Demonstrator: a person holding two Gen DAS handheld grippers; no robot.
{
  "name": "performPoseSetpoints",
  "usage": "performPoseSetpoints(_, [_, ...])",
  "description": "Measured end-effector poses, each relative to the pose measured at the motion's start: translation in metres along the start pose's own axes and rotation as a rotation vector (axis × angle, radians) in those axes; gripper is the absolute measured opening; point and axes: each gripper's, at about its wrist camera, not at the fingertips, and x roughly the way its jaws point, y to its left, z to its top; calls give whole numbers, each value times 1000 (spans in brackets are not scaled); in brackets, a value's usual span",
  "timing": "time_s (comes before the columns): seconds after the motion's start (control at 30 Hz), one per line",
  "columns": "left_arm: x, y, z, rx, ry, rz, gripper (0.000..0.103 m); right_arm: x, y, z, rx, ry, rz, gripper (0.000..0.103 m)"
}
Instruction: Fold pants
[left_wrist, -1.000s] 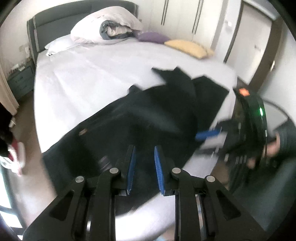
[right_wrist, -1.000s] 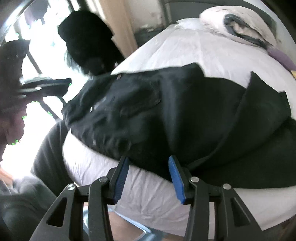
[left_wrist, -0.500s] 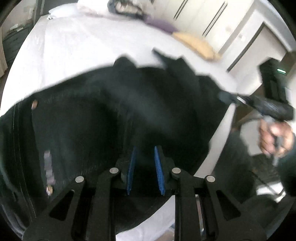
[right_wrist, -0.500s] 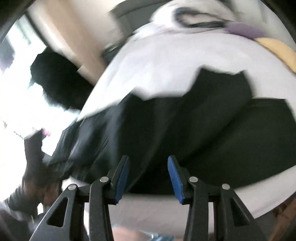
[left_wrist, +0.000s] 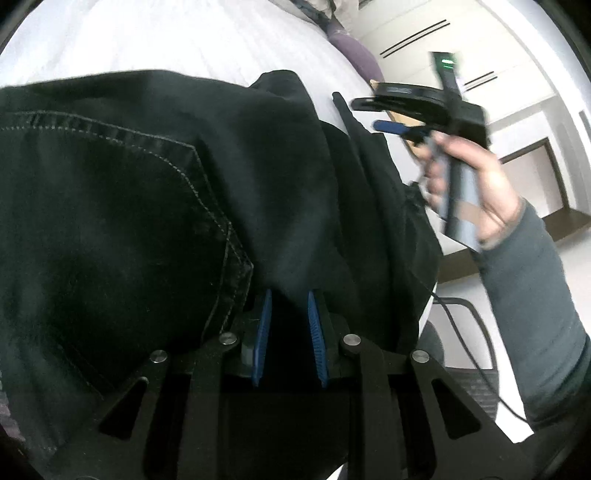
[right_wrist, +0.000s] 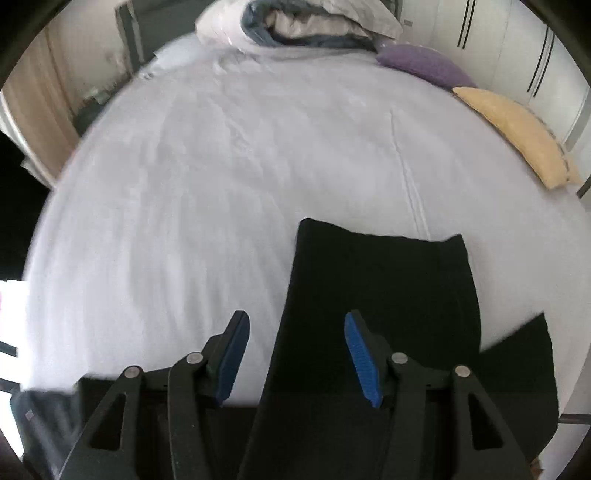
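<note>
Black pants (left_wrist: 155, 206) bunched on the white bed (right_wrist: 221, 166), gripped by 1 claw only.

Left gripper (left_wrist: 289, 332) pinches a fold near the pocket; right gripper (right_wrist: 295, 354) hangs spread above a leg (untouched), so lifting now could drag the pants crooked.

Both views are bent by strong fisheye distortion, with black vignetting at the corners. The white bed sheet (right_wrist: 229, 177) is evenly lit by soft daylight and nearly overexposed. Little detail is kept in the black pants (left_wrist: 155, 206). The right gripper (left_wrist: 391, 125) is smeared by motion blur.
</note>
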Motion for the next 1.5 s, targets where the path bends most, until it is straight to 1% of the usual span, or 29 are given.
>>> performPoseSetpoints(0.07, [-1, 4, 3, -1, -2, -5, 20, 25, -1, 8, 9, 42, -90, 57])
performPoseSetpoints(0.1, [-3, 3, 1, 5, -3, -3, 20, 33, -3, 10, 21, 59, -108, 57])
performPoseSetpoints(0.17, [0, 0, -3, 15, -7, 3, 20, 47, -9, 9, 45, 91, -98, 57])
performPoseSetpoints(0.23, [-2, -2, -2, 22, -8, 7, 20, 49, -10, 9, 27, 66, -84, 55])
performPoseSetpoints(0.27, [-2, -1, -4, 25, -9, 7, 20, 48, -10, 8, 4, 59, -68, 43])
performPoseSetpoints(0.3, [-11, -2, -14, 27, -10, 7, 20, 48, -10, 9, -11, 57, -54, 19])
performPoseSetpoints(0.33, [-13, -4, -20, 30, -11, 9, 20, 45, -11, 9, -31, 53, -54, 7])
performPoseSetpoints(0.4, [-15, 0, -23, 33, -12, 13, 20, 37, -22, 9, -2, 38, -25, 4])
performPoseSetpoints(0.5, [-16, 3, -20, 30, -11, 18, 20, 14, -42, 5, 65, -29, 10, 4])
performPoseSetpoints(0.57, [-32, 5, -39, 23, -8, 18, 20, -14, -64, -7, 136, -105, 58, 3])
performPoseSetpoints(0.6, [-51, 9, -60, 21, -7, 19, 20, -27, -75, -14, 165, -135, 66, 3])
performPoseSetpoints(0.67, [-55, 6, -63, 15, -5, 30, 20, -60, -113, -43, 264, -224, 110, 3])
performPoseSetpoints(0.73, [-55, 4, -63, 10, -8, 43, 20, -93, -153, -78, 371, -314, 129, 3])
performPoseSetpoints(0.77, [-55, 3, -63, 8, -10, 48, 20, -109, -182, -106, 453, -368, 137, 3])
performPoseSetpoints(0.8, [-55, 3, -64, 6, -12, 52, 20, -117, -204, -130, 525, -392, 135, 3])
performPoseSetpoints(0.83, [-55, 2, -64, 4, -14, 56, 20, -122, -221, -151, 596, -402, 131, 3])
performPoseSetpoints(0.87, [-55, 2, -64, -1, -17, 60, 20, -118, -251, -181, 713, -397, 124, 4])
performPoseSetpoints(0.93, [-56, 0, -64, -12, -21, 69, 20, -102, -286, -220, 870, -341, 137, 4])
performPoseSetpoints(0.97, [-55, -2, -64, -10, -19, 83, 20, -89, -301, -240, 950, -304, 173, 4])
performPoseSetpoints(1.03, [-56, -7, -64, 0, -15, 108, 20, -79, -309, -262, 992, -290, 216, 4])
performPoseSetpoints(1.07, [-56, -10, -65, 5, -13, 122, 20, -78, -309, -266, 986, -300, 221, 5])
performPoseSetpoints(1.13, [-56, -13, -66, 9, -12, 141, 20, -75, -308, -265, 981, -307, 262, 13])
performPoseSetpoints(1.2, [-57, -17, -68, 13, -13, 159, 20, -71, -309, -264, 999, -316, 348, 43])
performPoseSetpoints(1.27, [-59, -21, -70, 16, -14, 172, 20, -73, -305, -262, 1004, -340, 396, 51])
performPoseSetpoints(1.33, [-59, -23, -72, 17, -17, 183, 20, -74, -306, -261, 991, -345, 390, 50])
performPoseSetpoints(1.37, [-59, -24, -73, 21, -17, 188, 20, -71, -304, -253, 970, -340, 373, 39])
performPoseSetpoints(1.4, [-59, -25, -74, 21, -18, 191, 20, -69, -304, -251, 961, -328, 358, 16])
performPoseSetpoints(1.43, [-59, -25, -74, 21, -18, 194, 20, -65, -306, -247, 970, -313, 349, 6])
performPoseSetpoints(1.5, [-60, -26, -76, 23, -17, 201, 20, -58, -316, -254, 1027, -300, 376, 4])
